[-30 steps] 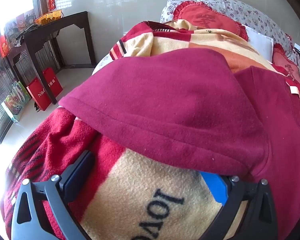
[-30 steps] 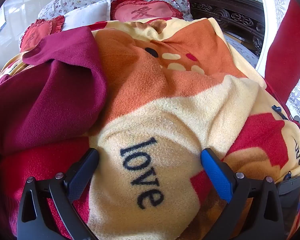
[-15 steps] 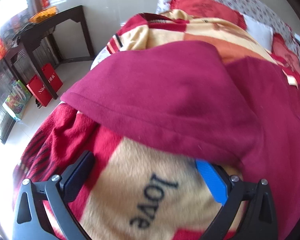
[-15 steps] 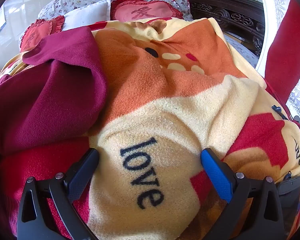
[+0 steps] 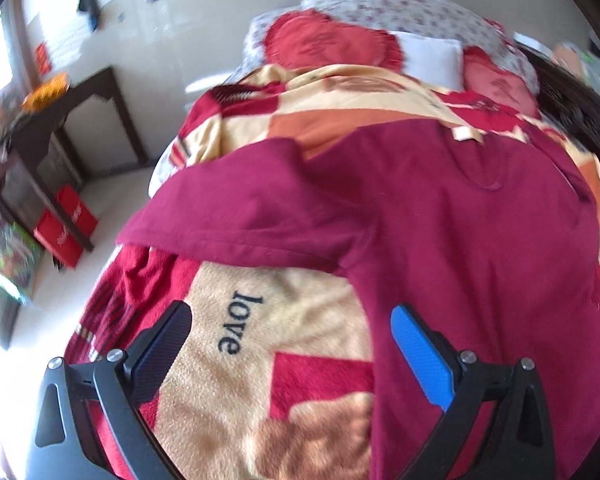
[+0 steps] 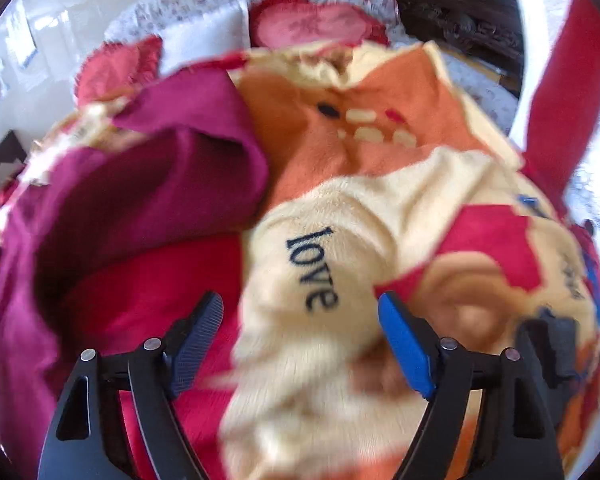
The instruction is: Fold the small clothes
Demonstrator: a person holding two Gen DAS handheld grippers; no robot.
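hovering over maroon garment spread on fleece blanket
left gripper fingers spread wide, gripping nothing; right gripper fingers closing, empty, garment at ten o'clock.

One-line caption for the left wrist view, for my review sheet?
Open left hand-held gripper above a maroon knit garment spread over a cream, red and orange fleece blanket printed "love".

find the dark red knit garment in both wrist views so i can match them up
Left wrist: the dark red knit garment fills the centre and right, draped over the fleece blanket, running down behind the blue finger.
Right wrist: the garment lies bunched at the left, above the black finger.
Shared landmark: the word "love" printed on the cream patch of the blanket.
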